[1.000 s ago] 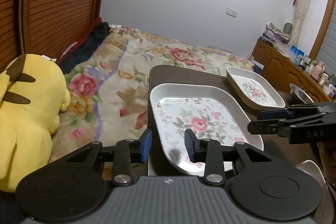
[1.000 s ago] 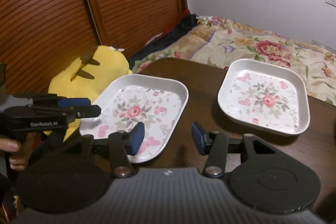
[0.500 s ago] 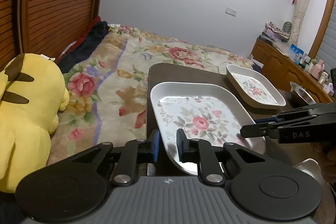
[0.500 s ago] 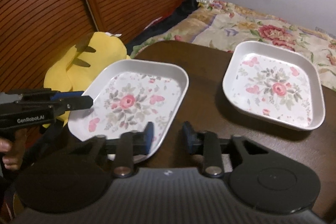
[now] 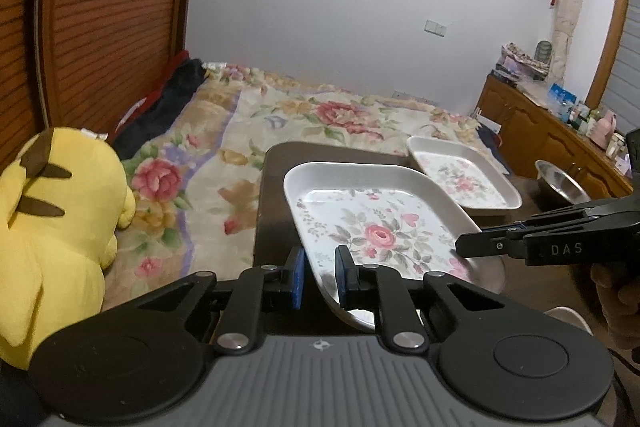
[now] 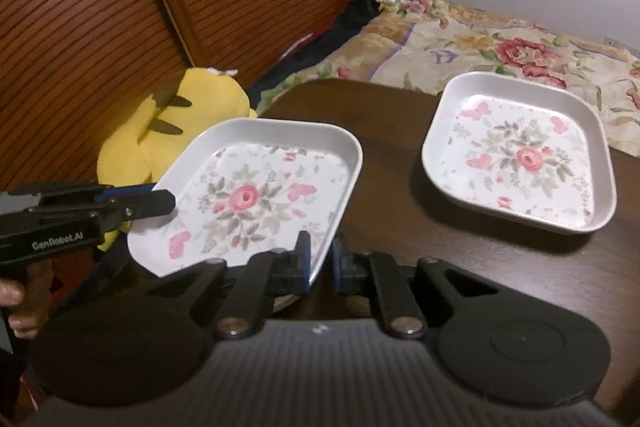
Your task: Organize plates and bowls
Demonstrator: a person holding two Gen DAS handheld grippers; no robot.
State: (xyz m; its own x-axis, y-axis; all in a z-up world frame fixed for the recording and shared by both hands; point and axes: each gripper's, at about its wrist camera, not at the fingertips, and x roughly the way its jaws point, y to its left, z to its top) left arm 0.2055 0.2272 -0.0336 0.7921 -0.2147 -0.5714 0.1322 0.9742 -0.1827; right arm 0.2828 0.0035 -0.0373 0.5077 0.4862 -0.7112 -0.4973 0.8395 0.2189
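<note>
A white square plate with a rose print [image 5: 380,227] is held from two sides, and it looks slightly raised off the dark table [image 5: 276,195]. My left gripper [image 5: 320,277] is shut on the plate's near rim. In the right wrist view the same plate [image 6: 256,195] has my right gripper [image 6: 321,259] on its near rim, jaws closing with the pads pressed on it. The left gripper [image 6: 168,203] bites the plate's left edge there. The right gripper [image 5: 476,247] enters the left wrist view from the right. A second matching plate [image 6: 520,155] rests flat on the table farther back.
A metal bowl [image 5: 560,183] stands right of the second plate [image 5: 464,179]. A yellow plush toy [image 5: 48,227] lies on the flowered bedspread [image 5: 320,115] left of the table. A slatted wooden door [image 6: 100,7] stands behind, and a cluttered wooden cabinet [image 5: 540,135] lines the right wall.
Both grippers went from open to shut on the near plate's rim. The plate has lifted a little and shifted with them.
</note>
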